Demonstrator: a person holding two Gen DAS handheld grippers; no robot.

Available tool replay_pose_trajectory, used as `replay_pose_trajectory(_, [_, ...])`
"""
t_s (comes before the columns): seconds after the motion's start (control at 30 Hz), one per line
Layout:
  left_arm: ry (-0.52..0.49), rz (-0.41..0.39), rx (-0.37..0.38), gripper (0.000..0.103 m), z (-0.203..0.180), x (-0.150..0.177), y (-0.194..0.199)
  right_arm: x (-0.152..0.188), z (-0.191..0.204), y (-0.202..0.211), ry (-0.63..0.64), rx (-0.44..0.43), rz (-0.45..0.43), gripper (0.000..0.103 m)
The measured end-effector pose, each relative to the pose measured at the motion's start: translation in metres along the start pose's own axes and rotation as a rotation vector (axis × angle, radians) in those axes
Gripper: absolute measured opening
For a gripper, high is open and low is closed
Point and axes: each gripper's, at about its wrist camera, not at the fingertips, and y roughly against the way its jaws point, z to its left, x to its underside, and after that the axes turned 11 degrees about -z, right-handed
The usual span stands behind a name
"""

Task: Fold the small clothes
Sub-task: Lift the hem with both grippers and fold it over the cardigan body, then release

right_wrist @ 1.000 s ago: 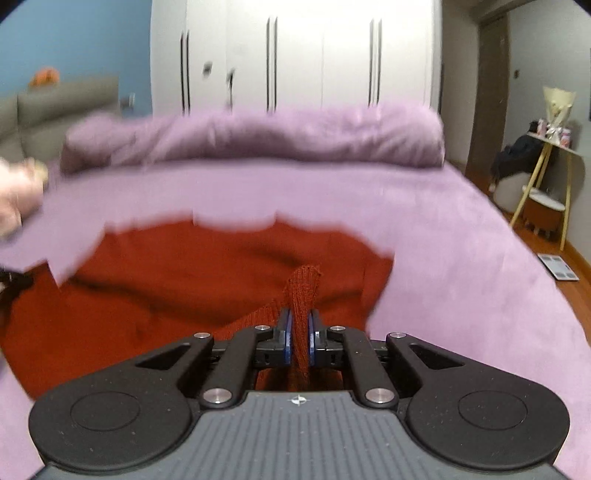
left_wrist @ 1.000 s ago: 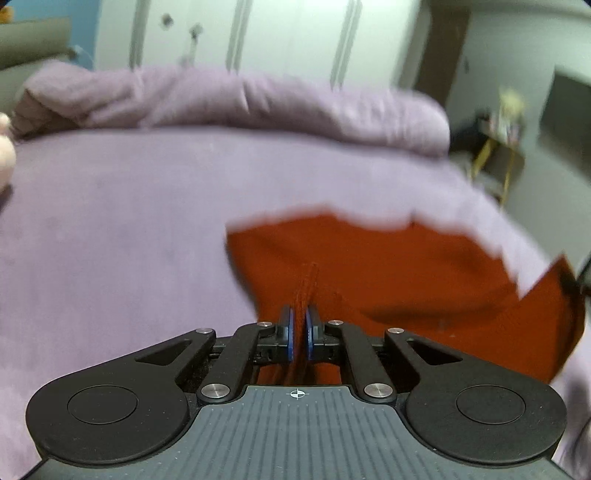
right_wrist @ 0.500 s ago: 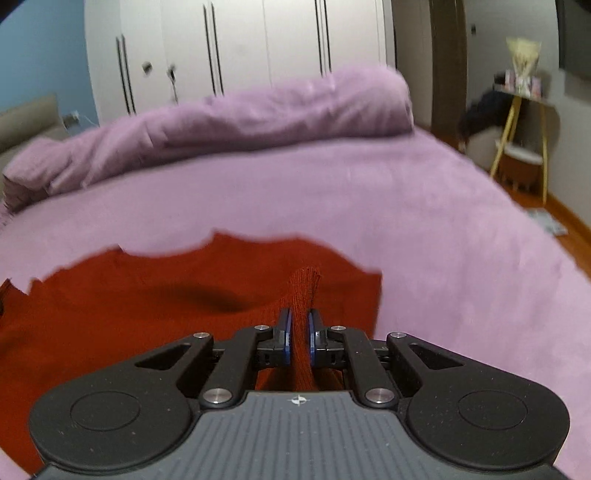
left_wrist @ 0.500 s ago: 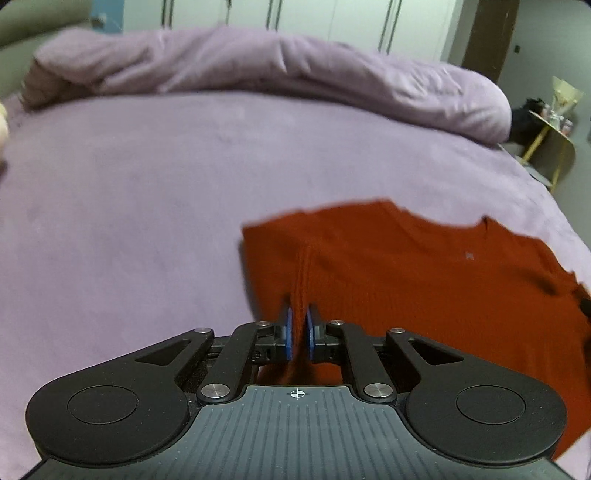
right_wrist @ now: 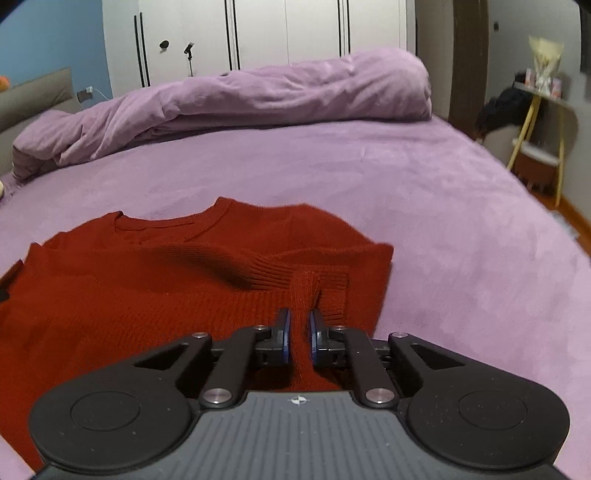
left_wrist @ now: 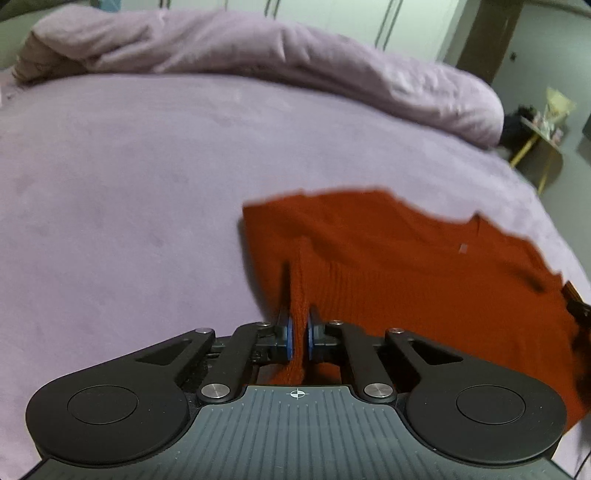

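Observation:
A rust-red knit sweater [left_wrist: 424, 273] lies spread on the purple bed [left_wrist: 129, 192]. My left gripper [left_wrist: 297, 328] is shut on a pinched fold near the sweater's left edge. In the right wrist view the sweater [right_wrist: 129, 295] lies folded over, its neckline at the far side and its ribbed hem across the middle. My right gripper [right_wrist: 299, 328] is shut on a pinch of the ribbed hem near the sweater's right edge. The other gripper shows as a dark tip at the right edge of the left wrist view [left_wrist: 576, 306].
A rolled purple duvet [right_wrist: 240, 99] lies along the far side of the bed. White wardrobes [right_wrist: 277, 33] stand behind it. A small yellow-legged side table [right_wrist: 543, 122] stands off the bed's right side, by the wooden floor.
Both grippers have carried the sweater's hem forward and down towards the neckline. The sweater now lies lower and flatter on the bed, folded over itself.

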Motion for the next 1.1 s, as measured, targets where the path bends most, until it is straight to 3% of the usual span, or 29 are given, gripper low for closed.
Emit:
replay_pose_trajectory(0.17, [-0.035,-0.185,0.008,0.008,-0.019,-0.048,0.029,-0.033,0.007,0.033,0.011,0.011,-0.183,0.007])
replay_pose_trajectory(0.3, [-0.1,-0.257,-0.083,0.009,-0.04,-0.077,0.007,-0.069,0.013,0.024,0.024,0.077,-0.288,0.007])
replay_pose_trajectory(0.43, [-0.124,-0.244,-0.173,0.01,-0.055,-0.08,-0.033,-0.084,0.014,-0.014,0.01,0.141,-0.29,0.007])
replay_pose_trajectory(0.6, [-0.163,-0.151,-0.271,0.022,-0.061,-0.064,-0.071,-0.071,0.011,-0.059,0.001,0.184,-0.234,0.009])
replay_pose_trajectory(0.67, [-0.141,-0.166,-0.255,0.036,-0.061,-0.052,-0.062,-0.063,0.008,-0.073,-0.008,0.264,-0.188,0.009])
replay_pose_trajectory(0.73, [-0.129,-0.207,-0.178,0.05,-0.067,-0.041,-0.055,-0.058,0.008,-0.072,-0.076,0.306,-0.185,0.012])
replay_pose_trajectory(0.8, [-0.123,-0.205,-0.114,0.051,-0.079,-0.031,-0.062,-0.053,0.021,-0.061,-0.158,0.234,-0.225,0.013])
replay_pose_trajectory(0.9, [-0.142,-0.176,-0.097,0.052,-0.098,-0.02,-0.087,-0.043,0.066,-0.063,-0.222,-0.079,-0.204,0.013])
replay_pose_trajectory(0.97, [-0.162,-0.181,-0.118,0.055,-0.103,-0.014,-0.101,-0.037,0.095,-0.075,-0.224,-0.211,-0.159,0.013])
replay_pose_trajectory(1.03, [-0.189,-0.178,-0.16,0.057,-0.103,-0.01,-0.113,-0.031,0.115,-0.089,-0.153,-0.214,-0.127,0.013])
replay_pose_trajectory(1.1, [-0.189,-0.166,-0.208,0.059,-0.095,-0.01,-0.123,-0.027,0.114,-0.104,-0.083,-0.159,-0.109,0.012])
